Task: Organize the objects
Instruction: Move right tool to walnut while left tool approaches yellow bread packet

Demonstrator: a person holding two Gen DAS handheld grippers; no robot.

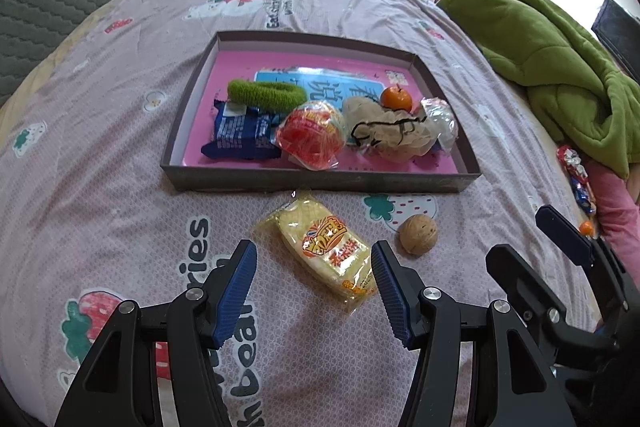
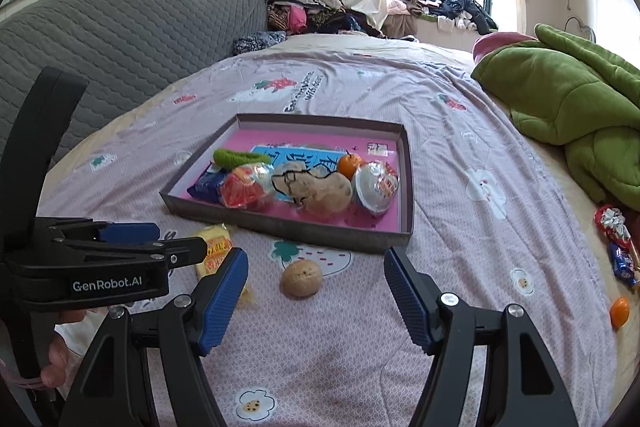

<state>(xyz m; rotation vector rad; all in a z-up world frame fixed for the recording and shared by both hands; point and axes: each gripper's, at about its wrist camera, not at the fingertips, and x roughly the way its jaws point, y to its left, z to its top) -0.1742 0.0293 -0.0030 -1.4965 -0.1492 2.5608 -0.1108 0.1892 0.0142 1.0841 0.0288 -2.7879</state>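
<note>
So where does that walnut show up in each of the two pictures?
Left wrist view: the walnut lies on the bedsheet right of centre, just right of the yellow snack packet.
Right wrist view: the walnut sits left of centre, between the open fingers of the right gripper.
Shared landmark: the shallow box, just behind the walnut in both.
</note>
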